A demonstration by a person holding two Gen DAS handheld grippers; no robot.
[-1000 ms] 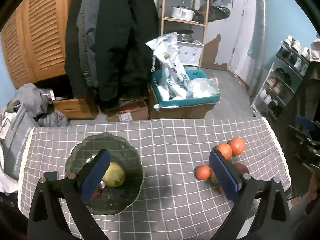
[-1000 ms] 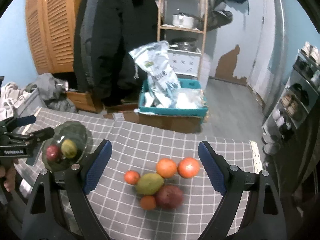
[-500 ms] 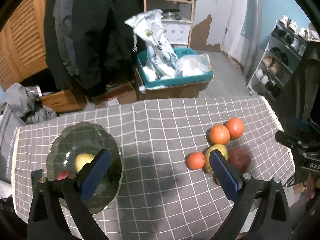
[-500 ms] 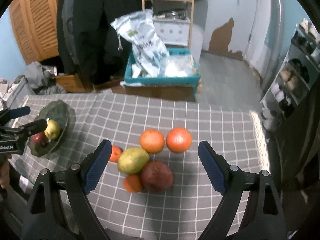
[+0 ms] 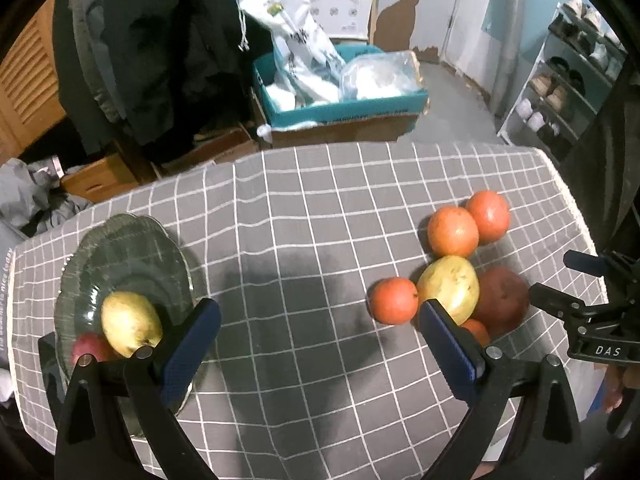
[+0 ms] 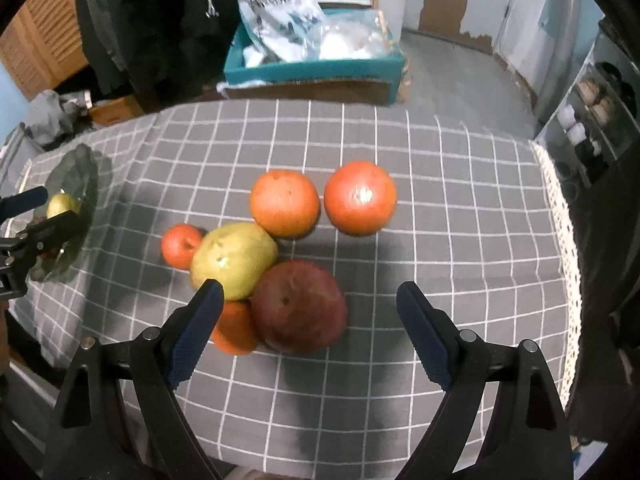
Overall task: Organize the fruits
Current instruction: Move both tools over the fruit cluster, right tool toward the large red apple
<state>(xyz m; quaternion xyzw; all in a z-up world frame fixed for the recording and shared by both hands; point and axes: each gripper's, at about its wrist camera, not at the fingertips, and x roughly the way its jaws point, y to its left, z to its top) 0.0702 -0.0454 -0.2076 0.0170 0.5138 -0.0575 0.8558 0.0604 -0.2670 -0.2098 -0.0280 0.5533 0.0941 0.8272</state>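
Six fruits sat bunched together on the table, right under the right claw, and its two jaws were spread wide with nothing in them. The nearest ones were a small orange and a big dark red fruit. A yellow-green pear touched both of them. If the claw came down on the red fruit, it could bump the pear or the small orange, and round fruit might roll off the near edge. The cloth was soft and wrinkled, so it might slide too.

The left claw was spread wide and empty as well. Beside it sat a glass bowl with a yellow pear and a red fruit inside.

Past the table, on the floor, was a blue box with bags. Dark coats hung behind, and a shoe rack stood far off on the right.
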